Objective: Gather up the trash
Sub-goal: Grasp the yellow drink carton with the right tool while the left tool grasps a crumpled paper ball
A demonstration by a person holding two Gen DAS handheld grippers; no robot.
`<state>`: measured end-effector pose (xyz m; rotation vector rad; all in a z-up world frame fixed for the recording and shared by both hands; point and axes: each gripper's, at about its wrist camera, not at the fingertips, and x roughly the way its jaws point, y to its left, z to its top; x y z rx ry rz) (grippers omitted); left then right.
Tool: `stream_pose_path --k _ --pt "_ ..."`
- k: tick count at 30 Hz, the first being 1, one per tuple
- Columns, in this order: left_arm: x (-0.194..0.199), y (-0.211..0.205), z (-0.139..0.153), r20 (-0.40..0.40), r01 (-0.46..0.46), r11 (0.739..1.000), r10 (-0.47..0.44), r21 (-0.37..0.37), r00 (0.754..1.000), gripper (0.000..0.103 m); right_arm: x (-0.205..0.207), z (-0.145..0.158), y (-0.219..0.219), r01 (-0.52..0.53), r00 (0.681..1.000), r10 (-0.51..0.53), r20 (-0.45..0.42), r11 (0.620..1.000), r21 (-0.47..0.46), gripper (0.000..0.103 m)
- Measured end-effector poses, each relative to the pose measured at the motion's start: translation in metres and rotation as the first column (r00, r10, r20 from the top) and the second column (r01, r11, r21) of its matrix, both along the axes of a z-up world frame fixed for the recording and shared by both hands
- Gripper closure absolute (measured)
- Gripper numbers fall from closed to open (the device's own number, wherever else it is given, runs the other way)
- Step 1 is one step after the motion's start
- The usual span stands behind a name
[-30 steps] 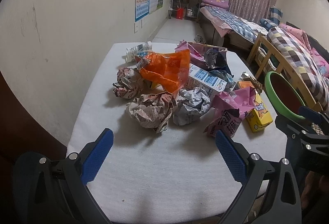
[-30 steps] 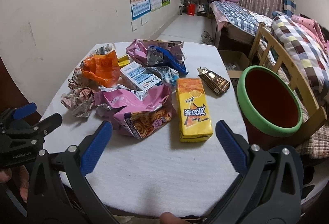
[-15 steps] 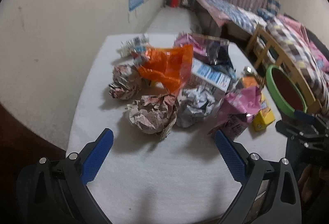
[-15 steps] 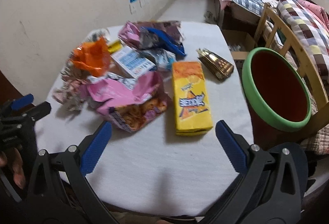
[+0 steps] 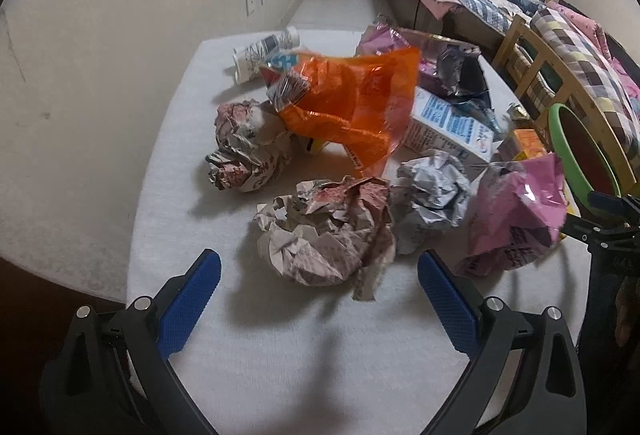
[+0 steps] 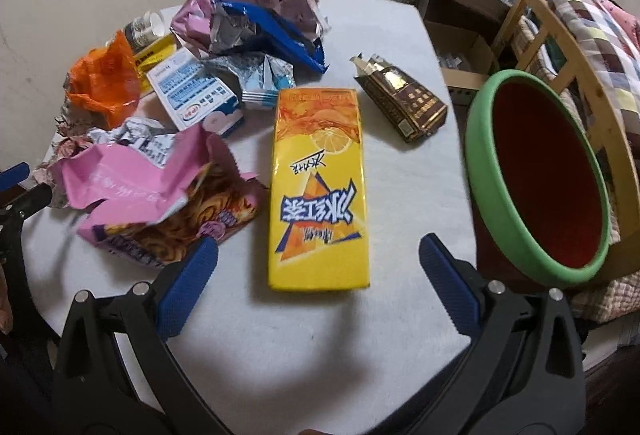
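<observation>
Trash is heaped on a white table (image 5: 280,355). My left gripper (image 5: 319,285) is open, its blue pads just short of a crumpled reddish paper ball (image 5: 328,231). Beside that ball lie a grey paper ball (image 5: 434,191), another crumpled ball (image 5: 244,151), an orange plastic bag (image 5: 352,103) and a pink snack bag (image 5: 516,211). My right gripper (image 6: 318,273) is open, its pads flanking the near end of a yellow drink carton (image 6: 320,187). A red bin with a green rim (image 6: 548,175) stands at the table's right edge.
Further back lie a white-blue carton (image 6: 196,95), a brown-gold wrapper (image 6: 404,99), a blue and silver foil bag (image 6: 264,31) and a small bottle (image 5: 264,51). A wall runs along the left. A wooden chair (image 6: 560,35) and beds stand to the right.
Both grippers have moved forward and lower toward the trash. The left one neared the reddish paper ball; the right one now reaches the yellow carton's near end. Both stayed open.
</observation>
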<state>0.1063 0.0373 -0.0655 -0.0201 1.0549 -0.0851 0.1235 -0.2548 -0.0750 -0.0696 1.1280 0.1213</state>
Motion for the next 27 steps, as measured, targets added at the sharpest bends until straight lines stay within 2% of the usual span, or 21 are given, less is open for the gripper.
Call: stream_pose_path --k 3,6,9,12,14,16,20,27 --pt "0.006 0.003 -0.007 -0.009 -0.012 1.000 0.012 -0.012 1.000 0.009 0.006 -0.006 -0.002 0.012 1.000 -0.012 -0.004 1.000 -0.003 0.004" --pt "0.011 0.005 -0.013 -0.022 -0.016 0.998 0.014 -0.068 1.000 0.010 0.008 -0.014 -0.003 0.017 1.000 -0.017 -0.022 1.000 -0.001 0.008" --pt "0.015 0.002 -0.019 -0.031 -0.004 0.997 0.001 -0.082 1.000 0.017 0.008 -0.021 -0.003 0.006 0.999 -0.006 -0.043 1.000 0.001 0.018" --pt "0.018 -0.002 -0.025 -0.044 -0.002 0.998 -0.001 -0.067 0.999 0.030 0.008 -0.023 -0.001 -0.006 0.999 0.006 -0.044 1.000 0.002 0.027" --pt "0.018 -0.003 -0.029 -0.058 -0.005 0.999 0.001 -0.055 0.998 0.048 0.008 -0.024 0.000 -0.012 0.999 0.012 -0.046 1.000 0.004 0.038" --pt "0.016 -0.003 -0.028 -0.057 -0.004 0.999 0.001 -0.051 0.998 0.051 0.008 -0.026 0.000 -0.015 0.998 0.015 -0.055 1.000 0.013 0.048" --pt "0.011 -0.002 -0.025 -0.047 -0.010 0.999 0.007 -0.048 0.999 0.057 0.007 -0.024 -0.001 -0.017 0.999 0.017 -0.048 1.000 0.015 0.048" --pt "-0.005 -0.001 -0.003 -0.005 -0.018 1.000 0.018 -0.025 1.000 0.059 0.001 -0.007 -0.008 0.009 1.000 -0.007 -0.025 0.998 0.067 0.048"
